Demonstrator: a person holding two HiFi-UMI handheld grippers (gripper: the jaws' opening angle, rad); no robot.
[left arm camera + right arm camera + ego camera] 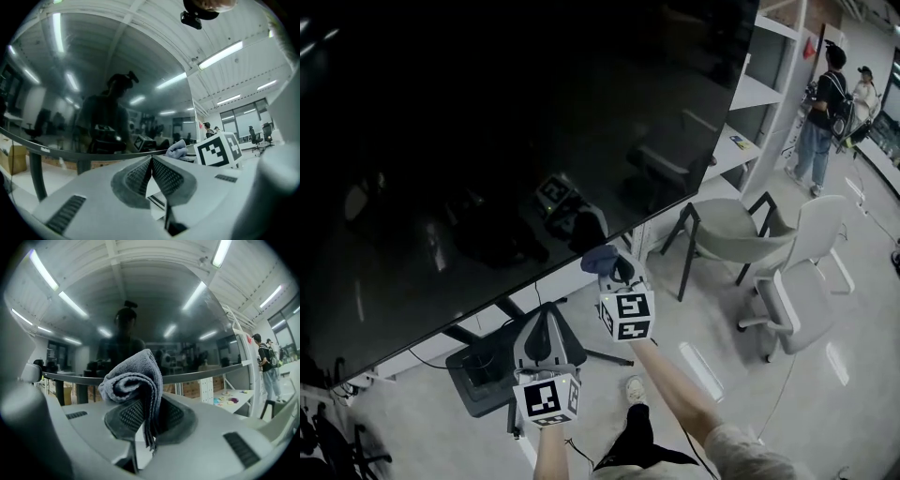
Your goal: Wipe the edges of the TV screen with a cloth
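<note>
Left tongs (546, 317), clenched on nothing, hang below the TV (487, 141). Right tongs (617, 272) grasp a folded cloth (598, 257) at the screen's lower edge, near its right corner. A stand base (478, 375) sits on the floor beneath the edge, and chairs (741, 230) stand well to the right.

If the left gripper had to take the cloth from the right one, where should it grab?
Probably the thick rolled fold of the cloth bulging above the shut jaws of the right gripper, approached from the left, where it sticks out free; the lower layers are pinched. The left gripper, shut and empty, must open first.
</note>
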